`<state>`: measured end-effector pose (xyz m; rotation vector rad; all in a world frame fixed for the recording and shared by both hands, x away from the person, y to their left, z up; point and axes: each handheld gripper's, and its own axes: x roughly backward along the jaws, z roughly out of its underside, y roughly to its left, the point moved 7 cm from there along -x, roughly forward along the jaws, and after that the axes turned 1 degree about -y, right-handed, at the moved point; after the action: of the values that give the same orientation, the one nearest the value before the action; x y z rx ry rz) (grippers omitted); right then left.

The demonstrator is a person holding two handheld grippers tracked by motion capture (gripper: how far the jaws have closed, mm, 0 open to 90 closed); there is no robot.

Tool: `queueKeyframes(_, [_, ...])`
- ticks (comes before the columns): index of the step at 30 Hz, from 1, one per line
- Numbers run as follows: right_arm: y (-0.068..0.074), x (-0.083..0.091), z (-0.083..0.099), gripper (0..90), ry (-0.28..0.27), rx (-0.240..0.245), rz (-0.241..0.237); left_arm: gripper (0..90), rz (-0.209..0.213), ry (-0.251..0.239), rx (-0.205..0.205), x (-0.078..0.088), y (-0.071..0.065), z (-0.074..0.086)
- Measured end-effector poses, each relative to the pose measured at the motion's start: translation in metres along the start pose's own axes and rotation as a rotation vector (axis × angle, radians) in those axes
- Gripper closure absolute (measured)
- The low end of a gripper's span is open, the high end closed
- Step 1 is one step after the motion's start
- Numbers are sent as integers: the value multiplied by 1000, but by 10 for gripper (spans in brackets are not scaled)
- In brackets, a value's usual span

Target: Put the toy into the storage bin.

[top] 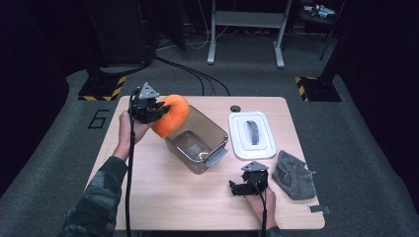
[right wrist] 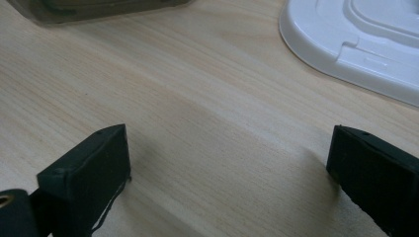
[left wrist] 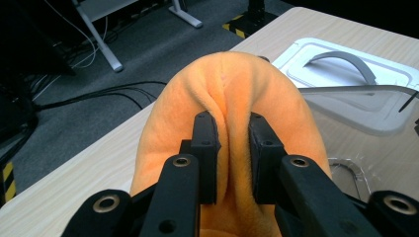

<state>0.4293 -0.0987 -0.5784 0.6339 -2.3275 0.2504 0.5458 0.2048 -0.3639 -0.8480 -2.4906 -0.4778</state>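
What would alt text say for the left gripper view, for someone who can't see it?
Two black jaws of the left gripper pinch a fold of a soft orange plush, held above the wooden table. To the right are a clear plastic bin and, beyond it, a white lid with a grey handle; dark floor and cables lie past the table edge.

Orange plush toy (top: 173,116) pinched, seemingly above bin rim.

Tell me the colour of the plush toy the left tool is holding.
Orange; the plush toy pinched by the left tool shows best in the left gripper view.
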Motion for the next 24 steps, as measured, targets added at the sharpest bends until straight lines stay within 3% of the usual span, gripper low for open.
queueKeyframes(9, [0, 0, 0, 22, -1, 1, 1, 769, 24, -9, -1, -14, -9, -8])
queueKeyframes(18, [0, 0, 0, 22, -1, 2, 1, 766, 51, 29, -9, -26, -13, -2])
queueKeyframes(24, [0, 0, 0, 22, -1, 4, 3, 762, 71, 32, 14, -32, -16, 1])
